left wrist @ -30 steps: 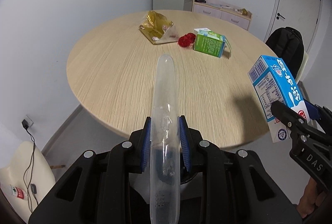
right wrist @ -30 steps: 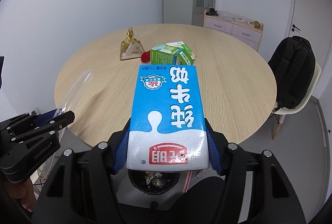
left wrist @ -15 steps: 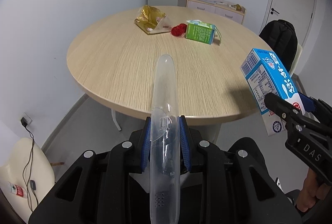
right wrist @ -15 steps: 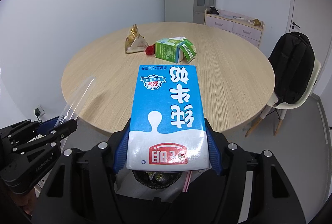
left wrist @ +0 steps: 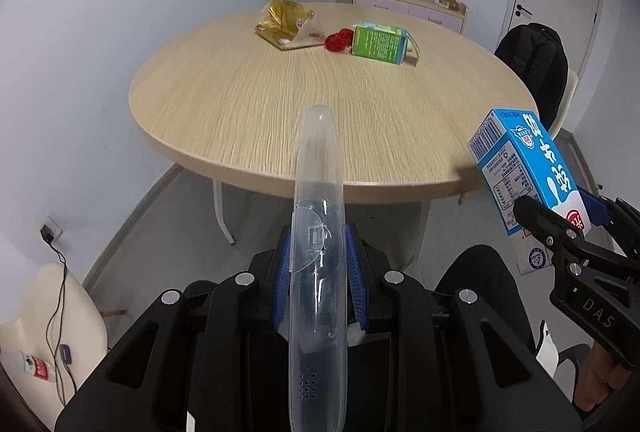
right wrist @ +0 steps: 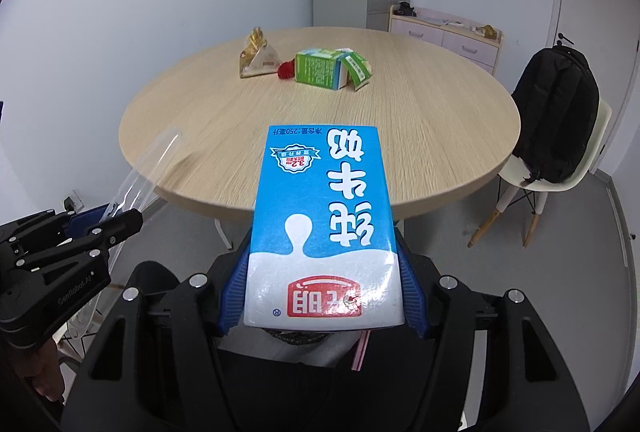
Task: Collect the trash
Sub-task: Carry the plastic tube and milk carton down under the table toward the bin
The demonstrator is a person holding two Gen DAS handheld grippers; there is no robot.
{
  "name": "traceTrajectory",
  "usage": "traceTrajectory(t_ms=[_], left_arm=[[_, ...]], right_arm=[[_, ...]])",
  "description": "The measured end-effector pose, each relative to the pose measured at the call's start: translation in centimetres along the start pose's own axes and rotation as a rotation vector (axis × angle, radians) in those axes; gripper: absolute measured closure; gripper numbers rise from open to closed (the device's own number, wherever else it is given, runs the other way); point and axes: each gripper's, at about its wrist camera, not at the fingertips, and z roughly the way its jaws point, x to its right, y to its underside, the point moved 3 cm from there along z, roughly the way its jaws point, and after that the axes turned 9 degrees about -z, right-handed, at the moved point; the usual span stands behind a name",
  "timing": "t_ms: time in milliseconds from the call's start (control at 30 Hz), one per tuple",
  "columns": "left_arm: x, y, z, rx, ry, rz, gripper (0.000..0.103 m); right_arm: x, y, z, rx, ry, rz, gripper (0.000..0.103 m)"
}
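Left gripper (left wrist: pixel 319 272) clamps clear plastic case (left wrist: pixel 319 232); right gripper (right wrist: pixel 322 296) clamps blue-white milk carton (right wrist: pixel 324 224).

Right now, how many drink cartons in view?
2. The blue-and-white milk carton is clamped in the right gripper, off the table edge. The green carton lies on the round wooden table, far side. None seems hidden.

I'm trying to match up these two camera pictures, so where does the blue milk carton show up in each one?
Left wrist view: the blue milk carton is at the right edge, tilted, held in the right gripper.
Right wrist view: the carton fills the lower centre, printed face up, between the blue fingers.
Shared landmark: the green carton lying on the far side of the round table, also seen from the right wrist.
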Motion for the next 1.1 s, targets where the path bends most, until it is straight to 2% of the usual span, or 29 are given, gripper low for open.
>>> traceTrajectory(t_ms=[400,800,1100], left_arm=[[-1.0,1.6,1.3,-0.023,-0.008,0.007,0.077],[-1.2,3.4,2.7,-0.051,-0.011,0.005,0.077],[-1.6,4.5,5.6,-0.085,-0.017,-0.019,0.078]], right_arm=[[-1.5,3.0,0.5,-0.041,0.005,-0.016,0.043],[-1.1,6.0,1.8,-0.086,0.023,-0.002,0.043],[-0.4,7.6,4.3,-0.123,0.032,0.02,0.043]])
